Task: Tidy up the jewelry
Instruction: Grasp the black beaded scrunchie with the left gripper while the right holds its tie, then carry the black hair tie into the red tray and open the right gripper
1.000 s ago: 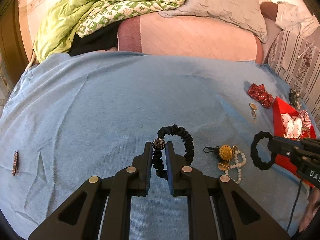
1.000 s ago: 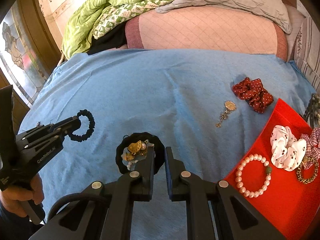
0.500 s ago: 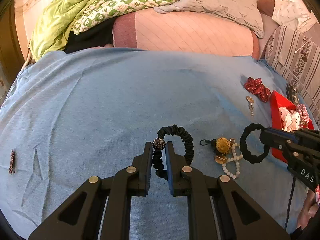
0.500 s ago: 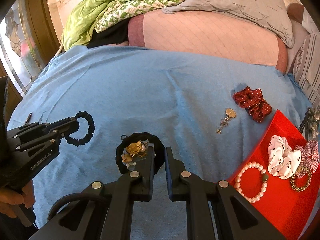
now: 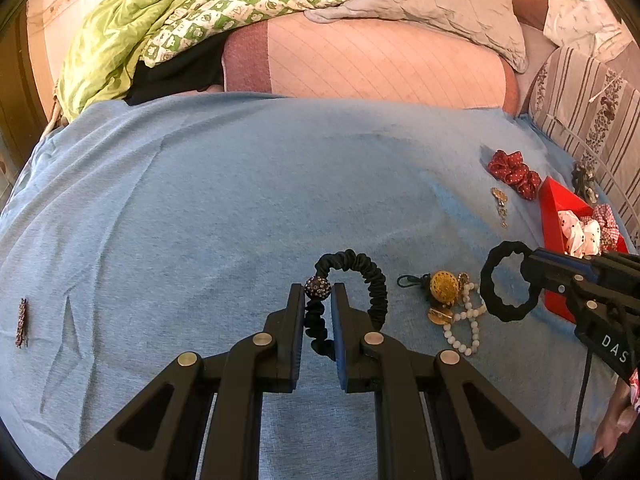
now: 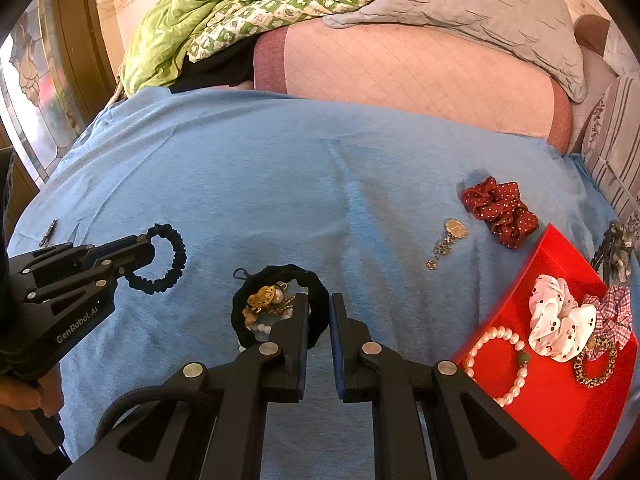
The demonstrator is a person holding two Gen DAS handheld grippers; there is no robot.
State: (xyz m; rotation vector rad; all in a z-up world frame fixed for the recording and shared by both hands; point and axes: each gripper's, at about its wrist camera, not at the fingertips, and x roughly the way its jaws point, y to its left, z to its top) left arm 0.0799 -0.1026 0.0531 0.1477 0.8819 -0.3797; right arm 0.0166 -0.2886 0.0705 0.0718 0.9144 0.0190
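The left gripper (image 5: 316,304) pinches a black beaded hair tie (image 5: 374,280) between its fingers. The right gripper (image 6: 319,312) pinches a black scrunchie (image 6: 316,280); jewelry (image 6: 266,300) lies just left of its fingers, the red tray (image 6: 560,392) to their right.

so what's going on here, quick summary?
A person is sorting jewelry on a blue bedspread with two handheld grippers. The left gripper is shut on a black beaded hair tie; the right gripper is shut on a plain black hair tie, above a loose pile of gold and pearl pieces. The red tray at right already holds a pearl bracelet and scrunchies. A red scrunchie and gold pendant lie loose.
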